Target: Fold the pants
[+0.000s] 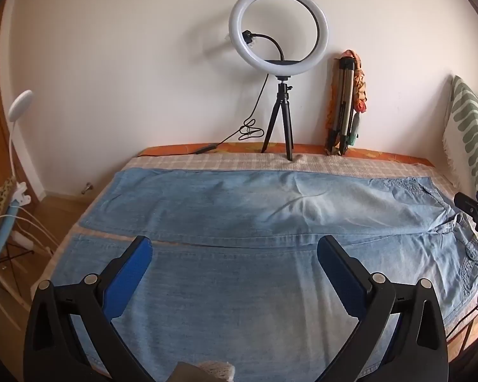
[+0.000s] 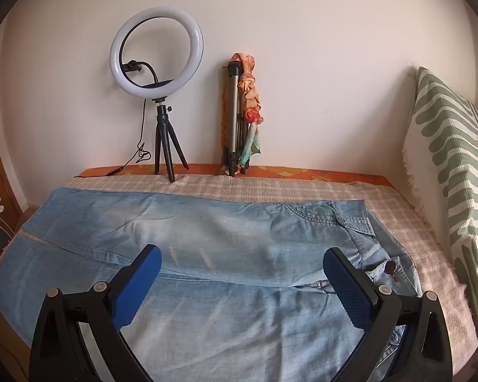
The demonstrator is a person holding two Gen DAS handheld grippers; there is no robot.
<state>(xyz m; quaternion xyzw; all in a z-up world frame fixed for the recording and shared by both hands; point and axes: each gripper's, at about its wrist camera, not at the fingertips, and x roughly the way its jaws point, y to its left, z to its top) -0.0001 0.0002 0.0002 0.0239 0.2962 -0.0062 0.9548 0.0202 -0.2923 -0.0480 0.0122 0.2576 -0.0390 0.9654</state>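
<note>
Light blue denim pants [image 1: 239,210] lie flat and spread out across the bed, legs running left, waist at the right. They also show in the right wrist view [image 2: 223,232], with the waist button [image 2: 390,266] at the right. My left gripper [image 1: 234,248] is open and empty, hovering over the near leg. My right gripper [image 2: 242,258] is open and empty, hovering over the near leg close to the waist. Part of the right gripper [image 1: 474,210] shows at the right edge of the left wrist view.
A checked blanket [image 2: 270,191] covers the bed. A ring light on a tripod [image 1: 278,44] and a folded tripod [image 1: 344,105] stand at the far edge by the wall. A green-patterned cushion [image 2: 452,165] leans at the right. A lamp and cables [image 1: 16,197] are at the left.
</note>
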